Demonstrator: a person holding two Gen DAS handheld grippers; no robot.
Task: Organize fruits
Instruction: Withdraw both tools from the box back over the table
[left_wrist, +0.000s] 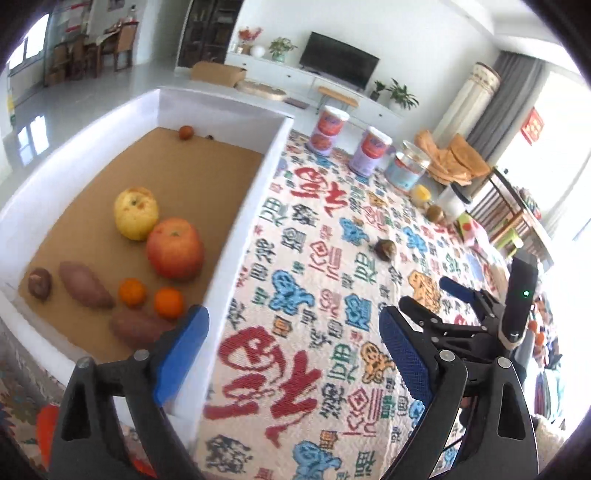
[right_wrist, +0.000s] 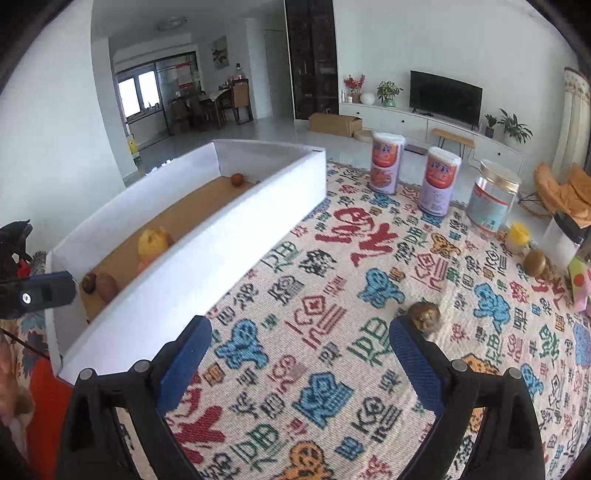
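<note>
Hovering spread, empty: left claw (left_wrist: 291, 354), right claw (right_wrist: 299, 363) | brown fruit (right_wrist: 424, 314) beside right fingertip | cans (right_wrist: 439, 181) beyond (upright)

A bright living room with white walls (right_wrist: 388, 44) and a glossy pale tile floor (right_wrist: 258, 129). A dark television (right_wrist: 445, 96) sits on a long white cabinet (right_wrist: 406, 120) flanked by potted plants (right_wrist: 388, 92). Beyond, a dining table with wooden chairs (right_wrist: 236, 98) stands near a window (right_wrist: 138, 92); grey curtains (left_wrist: 506, 103) frame strong daylight.
</note>
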